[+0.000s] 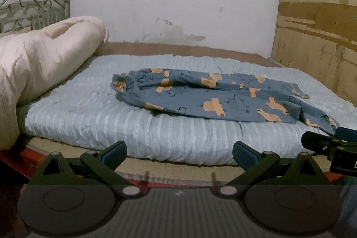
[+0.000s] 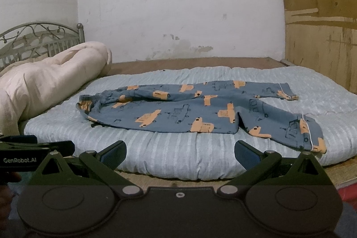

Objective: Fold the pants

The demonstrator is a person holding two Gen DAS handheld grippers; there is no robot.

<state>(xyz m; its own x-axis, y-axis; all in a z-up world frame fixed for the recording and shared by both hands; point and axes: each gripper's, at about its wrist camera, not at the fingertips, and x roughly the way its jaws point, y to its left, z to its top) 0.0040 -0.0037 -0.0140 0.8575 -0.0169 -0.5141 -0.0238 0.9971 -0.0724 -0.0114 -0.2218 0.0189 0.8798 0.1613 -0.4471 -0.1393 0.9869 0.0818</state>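
Blue pants with orange vehicle prints [image 1: 214,95] lie spread on the light blue quilted mattress [image 1: 100,122], waistband to the left, both legs running right. They also show in the right wrist view [image 2: 189,110], where the near leg's cuff [image 2: 312,137] reaches the mattress's front right edge. My left gripper [image 1: 179,153] is open and empty, in front of the mattress's near edge. My right gripper [image 2: 180,153] is open and empty, also short of the near edge. Each gripper shows at the edge of the other's view.
A rolled cream comforter [image 1: 44,59] lies at the left end of the bed by a metal headboard [image 2: 42,37]. A white wall stands behind and a plywood panel [image 2: 323,26] at the right. The light blue mattress [image 2: 156,148] rests on a woven mat.
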